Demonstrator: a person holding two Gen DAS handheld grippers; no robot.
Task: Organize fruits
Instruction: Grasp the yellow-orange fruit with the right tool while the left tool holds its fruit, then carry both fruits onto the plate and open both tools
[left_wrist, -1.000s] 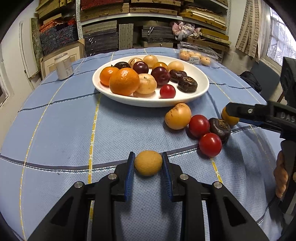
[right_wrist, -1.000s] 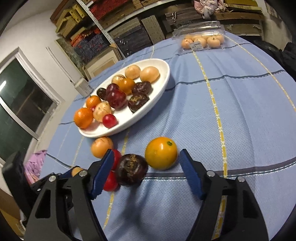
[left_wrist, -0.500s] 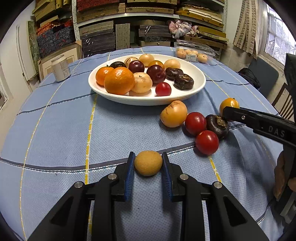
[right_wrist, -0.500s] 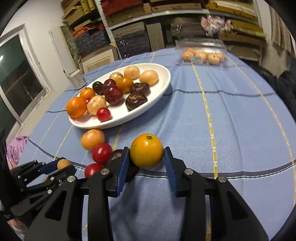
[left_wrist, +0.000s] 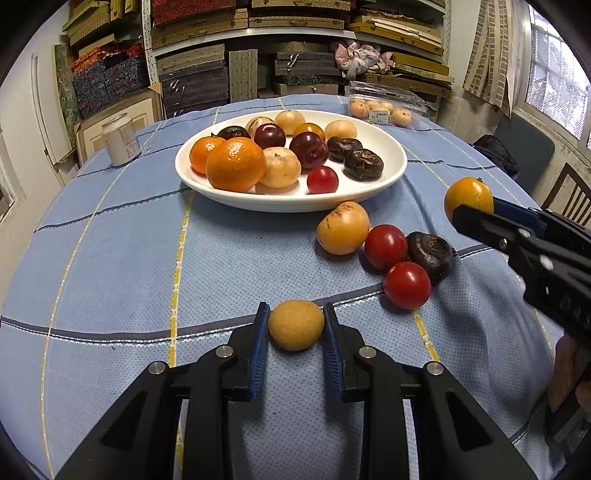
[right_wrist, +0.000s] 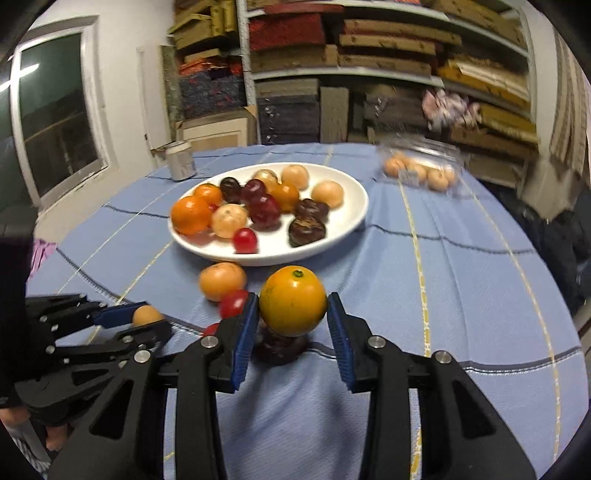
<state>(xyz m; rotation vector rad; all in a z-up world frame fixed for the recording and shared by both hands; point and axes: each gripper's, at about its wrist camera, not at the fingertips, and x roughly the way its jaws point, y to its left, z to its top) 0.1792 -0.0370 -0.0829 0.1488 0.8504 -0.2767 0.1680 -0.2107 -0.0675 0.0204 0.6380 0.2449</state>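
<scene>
My left gripper (left_wrist: 295, 308) is shut on a small tan fruit (left_wrist: 296, 325) that rests on the blue checked cloth near the table's front. At the right, my right gripper (right_wrist: 292, 297) is shut on a yellow-orange fruit (right_wrist: 291, 306) and holds it above the cloth; the fruit (left_wrist: 467, 195) also shows in the left wrist view. A white plate (left_wrist: 384, 173) with several fruits lies beyond. Between plate and grippers lie a tan-orange fruit (left_wrist: 342, 228), two red tomatoes (left_wrist: 385, 246) and a dark wrinkled fruit (left_wrist: 430, 254).
A metal can (left_wrist: 120, 138) stands at the far left of the table. A clear plastic box of pale fruits (left_wrist: 384, 107) sits behind the plate. Stacked shelves fill the back wall, and a chair (left_wrist: 569, 195) stands off the table's right edge.
My right gripper closed on the yellow-orange fruit, rolled level and lifted it away from the dark fruit. The left gripper stayed still on the tan fruit.
</scene>
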